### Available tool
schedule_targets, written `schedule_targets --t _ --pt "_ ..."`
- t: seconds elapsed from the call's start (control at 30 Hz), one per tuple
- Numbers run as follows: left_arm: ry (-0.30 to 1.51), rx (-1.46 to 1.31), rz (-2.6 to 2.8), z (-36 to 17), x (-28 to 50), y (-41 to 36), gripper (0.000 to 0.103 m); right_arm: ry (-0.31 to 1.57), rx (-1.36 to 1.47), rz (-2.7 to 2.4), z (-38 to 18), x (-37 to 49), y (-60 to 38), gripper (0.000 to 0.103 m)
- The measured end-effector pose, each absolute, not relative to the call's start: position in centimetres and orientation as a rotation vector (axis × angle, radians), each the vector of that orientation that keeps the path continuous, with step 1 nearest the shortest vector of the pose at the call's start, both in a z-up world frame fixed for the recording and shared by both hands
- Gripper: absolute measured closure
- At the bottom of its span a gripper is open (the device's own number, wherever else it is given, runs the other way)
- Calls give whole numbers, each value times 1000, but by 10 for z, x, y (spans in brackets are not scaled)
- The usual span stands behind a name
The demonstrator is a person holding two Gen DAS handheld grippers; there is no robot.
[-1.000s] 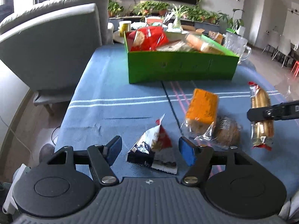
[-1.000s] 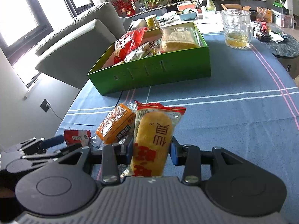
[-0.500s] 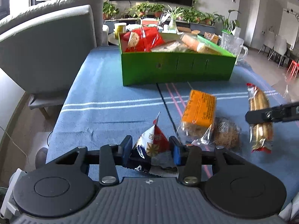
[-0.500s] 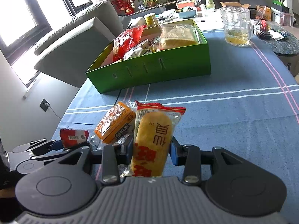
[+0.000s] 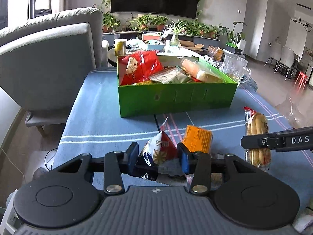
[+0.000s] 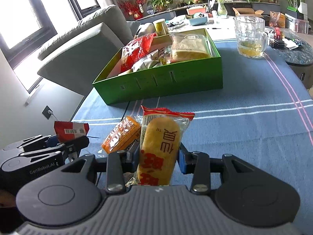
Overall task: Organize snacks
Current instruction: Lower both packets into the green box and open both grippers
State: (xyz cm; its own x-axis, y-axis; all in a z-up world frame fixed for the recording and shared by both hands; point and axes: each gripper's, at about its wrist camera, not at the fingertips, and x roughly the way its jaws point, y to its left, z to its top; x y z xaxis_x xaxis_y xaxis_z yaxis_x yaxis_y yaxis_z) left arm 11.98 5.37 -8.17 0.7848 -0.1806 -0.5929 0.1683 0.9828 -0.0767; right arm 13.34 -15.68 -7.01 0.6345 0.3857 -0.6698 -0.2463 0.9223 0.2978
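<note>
My left gripper (image 5: pixel 158 155) is shut on a small triangular snack packet (image 5: pixel 159 149) and holds it above the blue tablecloth; the packet also shows in the right wrist view (image 6: pixel 70 130). My right gripper (image 6: pixel 158 157) is shut on a long yellow bread packet (image 6: pixel 160 146), also in the left wrist view (image 5: pixel 257 137). An orange snack pack (image 5: pixel 197 140) lies on the cloth between them. A green box (image 5: pixel 176 98) with several snacks stands beyond, also in the right wrist view (image 6: pixel 166 80).
A glass mug (image 6: pixel 250 37) stands right of the box. A grey sofa (image 5: pixel 45 62) is beside the table's left edge. A cluttered side table with plants lies behind the box. A round dark table (image 6: pixel 297 52) is at far right.
My left gripper closed on the triangular packet and lifted it off the cloth. My right gripper kept its hold on the bread packet and rose a little.
</note>
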Motion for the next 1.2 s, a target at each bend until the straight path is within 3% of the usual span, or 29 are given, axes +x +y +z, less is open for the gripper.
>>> schedule_targets --t 0.6,1.2 --pt "512 -24 -211 -31 197 40 63 650 159 395 -19 201 -137 54" --pt "558 -18 -164 -55 313 47 62 654 47 326 -34 305 -114 54"
